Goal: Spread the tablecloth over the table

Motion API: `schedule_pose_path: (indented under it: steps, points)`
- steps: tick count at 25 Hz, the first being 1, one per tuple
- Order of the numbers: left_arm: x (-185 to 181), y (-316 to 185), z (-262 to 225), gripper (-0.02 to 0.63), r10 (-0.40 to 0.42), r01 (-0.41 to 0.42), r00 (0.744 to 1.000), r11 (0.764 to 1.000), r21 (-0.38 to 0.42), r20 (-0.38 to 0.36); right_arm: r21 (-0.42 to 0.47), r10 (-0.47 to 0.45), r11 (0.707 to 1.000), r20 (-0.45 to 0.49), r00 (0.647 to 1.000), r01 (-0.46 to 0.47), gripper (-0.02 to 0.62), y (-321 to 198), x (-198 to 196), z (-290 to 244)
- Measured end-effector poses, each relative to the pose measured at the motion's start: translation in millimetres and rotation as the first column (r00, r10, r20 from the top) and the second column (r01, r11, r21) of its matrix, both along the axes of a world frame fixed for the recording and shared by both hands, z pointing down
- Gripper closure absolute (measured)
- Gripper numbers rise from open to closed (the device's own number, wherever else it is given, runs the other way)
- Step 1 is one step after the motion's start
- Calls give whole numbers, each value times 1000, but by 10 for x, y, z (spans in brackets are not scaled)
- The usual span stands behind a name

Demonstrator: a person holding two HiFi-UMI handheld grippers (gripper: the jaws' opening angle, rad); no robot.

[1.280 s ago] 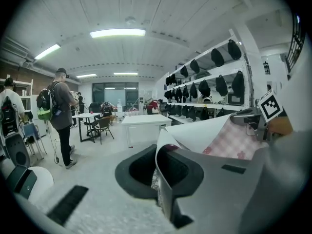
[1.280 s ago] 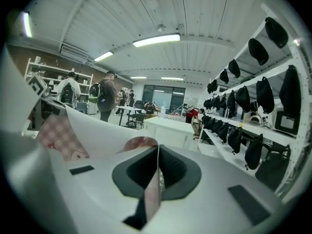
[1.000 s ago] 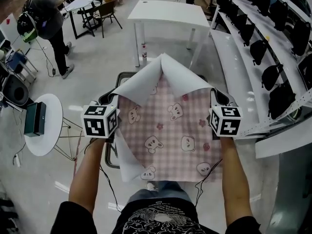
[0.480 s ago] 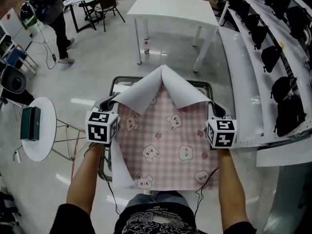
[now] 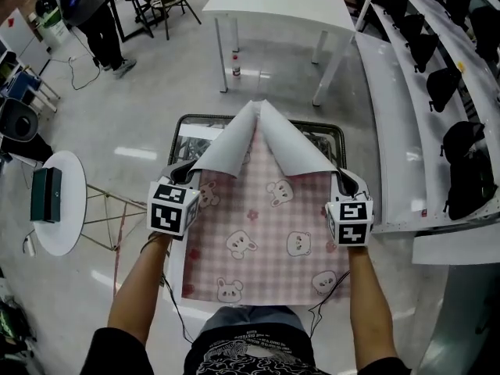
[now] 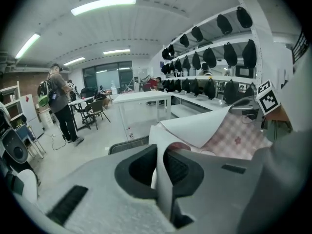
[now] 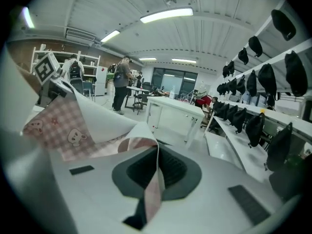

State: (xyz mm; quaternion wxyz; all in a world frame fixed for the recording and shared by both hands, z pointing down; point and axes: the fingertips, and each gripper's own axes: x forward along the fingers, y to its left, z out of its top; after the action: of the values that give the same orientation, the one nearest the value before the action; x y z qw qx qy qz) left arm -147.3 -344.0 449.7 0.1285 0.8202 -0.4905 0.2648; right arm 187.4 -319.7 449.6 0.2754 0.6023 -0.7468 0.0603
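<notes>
A pink checked tablecloth (image 5: pixel 269 237) with bear prints lies over the small table (image 5: pixel 316 128) in the head view; its two far corners are folded back, white underside up, and meet in a peak (image 5: pixel 256 108). My left gripper (image 5: pixel 190 168) is shut on the cloth's left edge, and my right gripper (image 5: pixel 341 176) is shut on its right edge. In the left gripper view the white cloth edge (image 6: pixel 163 189) runs pinched between the jaws. In the right gripper view a pink strip of cloth (image 7: pixel 155 184) is clamped the same way. The near hem hangs by the person's lap.
A white table (image 5: pixel 277 2) stands beyond the small table. A white shelf run with dark bags (image 5: pixel 426 49) lines the right side. A round side table (image 5: pixel 58 209) holding a dark box stands at the left. A person (image 5: pixel 94 14) stands at the far left by desks and chairs.
Both grippers have come down with the cloth. The pink cloth now lies lower and flatter over the table, and the white flap at the near left has dropped out of sight.
</notes>
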Motion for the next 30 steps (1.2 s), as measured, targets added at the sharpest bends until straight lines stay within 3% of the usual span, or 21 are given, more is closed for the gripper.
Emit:
schedule_pose_path:
  steps: [7, 11, 18, 23, 30]
  points:
    - [277, 253, 555, 583, 52, -51, 999, 993, -103, 5, -93, -68, 994, -114, 991, 58, 588, 187, -148, 464]
    - [360, 343, 840, 577, 66, -64, 998, 991, -120, 11, -124, -87, 990, -182, 980, 65, 584, 263, -206, 687]
    - [595, 457, 1232, 551, 90, -90, 996, 984, -152, -6, -158, -114, 984, -198, 974, 83, 565, 323, -317, 1089]
    - [701, 535, 1547, 543, 94, -94, 996, 982, -163, -4, -184, -110, 980, -160, 981, 80, 552, 333, -403, 1298]
    - [770, 537, 1617, 525, 96, -93, 995, 988, -120, 23, -156, -82, 986, -164, 983, 56, 541, 327, -416, 1287]
